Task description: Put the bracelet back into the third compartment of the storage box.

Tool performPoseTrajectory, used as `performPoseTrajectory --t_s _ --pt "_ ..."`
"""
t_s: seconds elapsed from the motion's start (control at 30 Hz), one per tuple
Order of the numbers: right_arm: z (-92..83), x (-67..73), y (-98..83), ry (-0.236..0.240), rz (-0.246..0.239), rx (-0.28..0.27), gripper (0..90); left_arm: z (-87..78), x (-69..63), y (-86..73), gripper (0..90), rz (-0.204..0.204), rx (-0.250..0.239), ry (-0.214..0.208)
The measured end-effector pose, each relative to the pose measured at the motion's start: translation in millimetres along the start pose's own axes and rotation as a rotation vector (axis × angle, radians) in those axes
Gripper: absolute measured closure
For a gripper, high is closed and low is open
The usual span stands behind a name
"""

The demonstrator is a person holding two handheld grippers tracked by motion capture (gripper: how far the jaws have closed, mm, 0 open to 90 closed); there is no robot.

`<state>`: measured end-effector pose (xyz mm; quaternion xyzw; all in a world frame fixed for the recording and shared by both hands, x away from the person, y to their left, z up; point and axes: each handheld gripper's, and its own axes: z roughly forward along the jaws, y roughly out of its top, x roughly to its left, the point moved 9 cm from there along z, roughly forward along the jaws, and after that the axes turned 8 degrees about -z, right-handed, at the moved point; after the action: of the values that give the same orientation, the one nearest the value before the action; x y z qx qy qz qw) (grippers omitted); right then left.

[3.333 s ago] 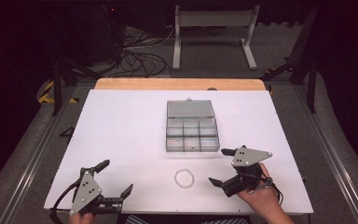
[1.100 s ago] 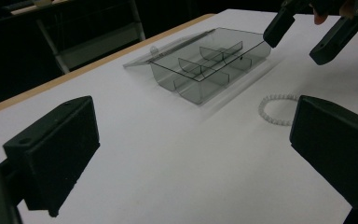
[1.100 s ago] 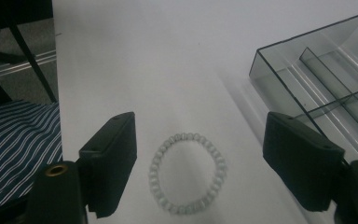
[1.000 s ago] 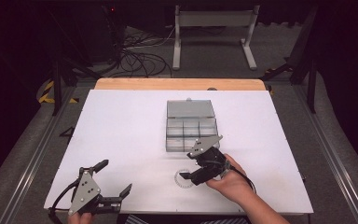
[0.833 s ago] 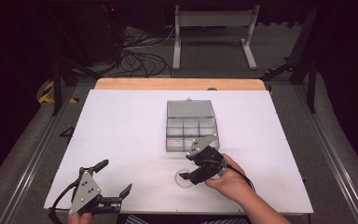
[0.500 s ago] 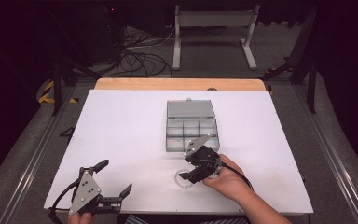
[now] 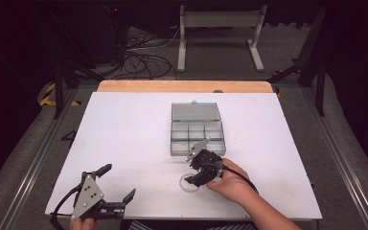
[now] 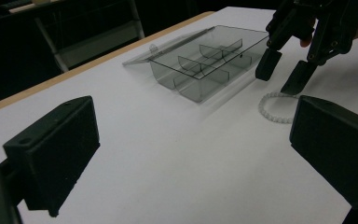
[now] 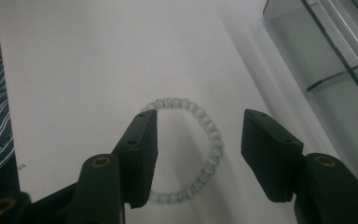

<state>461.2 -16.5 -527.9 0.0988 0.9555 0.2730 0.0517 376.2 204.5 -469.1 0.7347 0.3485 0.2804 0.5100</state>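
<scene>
A bracelet [image 7: 186,186] of pale beads lies flat on the white table [image 7: 124,129], just in front of a clear compartment box [image 7: 179,143] with its lid laid open. My right gripper [image 7: 192,180] points down at the bracelet, and its jaws have just been closing. In the right gripper view [image 9: 200,123] the left jaw stands over the ring's left side while the right side of the bracelet [image 9: 213,140] lies between the jaws, untouched by the pads. My left gripper [image 7: 118,181] rests open near the front left edge, with nothing in it.
The box [image 8: 186,86] has several empty compartments and sits mid-table, close behind the right gripper [image 8: 282,77]. A wooden strip [image 7: 182,86] borders the table's far edge. Cables and a metal stand lie on the floor beyond.
The right gripper has come from the front right to the bracelet and lowered over it, jaws narrowing. The left gripper has stayed put.
</scene>
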Motion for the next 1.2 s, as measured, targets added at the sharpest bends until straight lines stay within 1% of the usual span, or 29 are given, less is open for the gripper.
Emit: performPoseTrajectory --t_s 0.07,0.1,0.13,0.23,0.4,0.5,0.53,0.6,0.7,0.73,0.87,0.9,1.07,1.2 --pt "2.4 -0.6 -1.3 0.001 -0.005 0.018 47.5 -0.2 0.0 0.1 1.8 0.0 -0.001 0.001" --pt "2.4 -0.6 -1.3 0.001 -0.005 0.018 47.5 -0.2 0.0 0.2 1.8 0.001 -0.001 0.001" --pt "3.4 -0.1 -1.7 0.002 0.004 0.025 48.3 -0.3 0.1 0.1 1.8 0.002 0.0 0.002" --pt "6.5 -0.9 -3.8 -0.002 -0.006 0.053 51.7 -0.2 0.1 -0.1 1.8 0.001 0.001 0.0" --pt "10.8 -1.1 -5.7 -0.021 -0.052 0.08 61.4 0.2 -0.2 -0.2 1.8 -0.001 0.003 -0.001" --pt "12.5 -1.2 -7.3 -0.031 -0.061 0.106 69.3 0.1 -0.4 -0.4 1.8 -0.003 0.004 -0.003" --pt "12.5 -1.2 -7.3 -0.031 -0.061 0.106 69.3 0.1 -0.3 -0.4 1.8 -0.003 0.003 -0.003" --pt "13.3 -2.0 -7.5 -0.04 -0.061 0.107 73.7 0.0 -0.3 -0.4 1.8 -0.004 0.004 -0.003" --pt "13.9 -2.4 -8.8 -0.06 -0.068 0.124 83.3 0.1 -0.2 -0.3 1.8 0.0 0.003 -0.002" --pt "14.4 -2.3 -8.9 -0.059 -0.074 0.124 84.6 0.4 -1.0 -0.4 1.8 -0.007 0.003 -0.004" --pt "14.4 -1.3 -8.9 -0.064 -0.07 0.132 85.3 0.5 -1.1 -0.3 1.8 -0.007 0.001 -0.004" --pt "14.4 -1.4 -8.9 -0.064 -0.068 0.132 85.4 0.2 -0.5 -0.2 1.8 0.002 0.002 -0.003" --pt "14.3 -1.6 -9.0 -0.062 -0.065 0.132 85.6 0.2 -0.5 -0.1 1.8 0.0 0.002 -0.003" --pt "13.9 -1.3 -8.6 -0.07 -0.065 0.131 85.6 0.6 -1.1 -0.4 1.9 -0.008 0.003 -0.005"
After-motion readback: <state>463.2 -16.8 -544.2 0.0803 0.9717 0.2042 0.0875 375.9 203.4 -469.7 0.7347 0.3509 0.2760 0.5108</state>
